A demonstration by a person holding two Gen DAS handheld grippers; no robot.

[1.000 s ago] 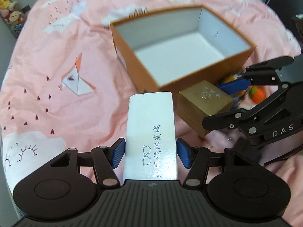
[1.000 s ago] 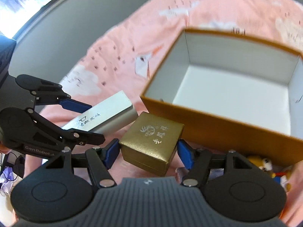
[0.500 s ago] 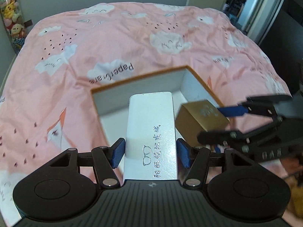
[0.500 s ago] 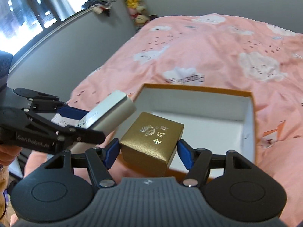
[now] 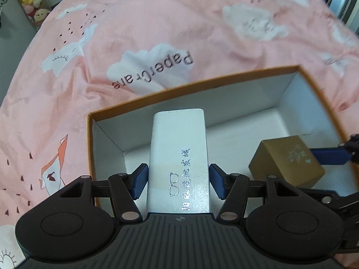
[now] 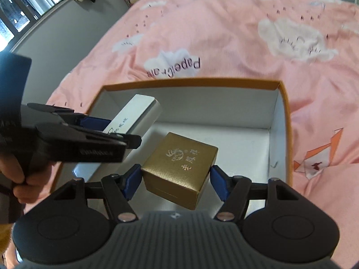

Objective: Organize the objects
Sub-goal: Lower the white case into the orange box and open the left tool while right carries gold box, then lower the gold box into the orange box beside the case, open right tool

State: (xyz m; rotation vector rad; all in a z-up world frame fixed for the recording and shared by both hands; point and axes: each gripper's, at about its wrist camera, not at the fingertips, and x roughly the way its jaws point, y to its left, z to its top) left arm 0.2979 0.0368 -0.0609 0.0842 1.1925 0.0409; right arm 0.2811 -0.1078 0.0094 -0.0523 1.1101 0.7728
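While each hand-held gripper clamps its load, the white case (image 5: 179, 157) and gold box (image 6: 179, 170) seem unscuffed.

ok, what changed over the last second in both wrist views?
Both claws carried their loads from the near side of the orange box to over its open inside. The left claw now holds the white case above the box's left half, the right claw the gold box above the middle. Grips unchanged; nothing released; the orange box did not visibly shift on the pink bedspread.

White case (image 5: 178, 157) in jaws, above orange box (image 5: 89, 139), pink bedspread (image 5: 157, 22)
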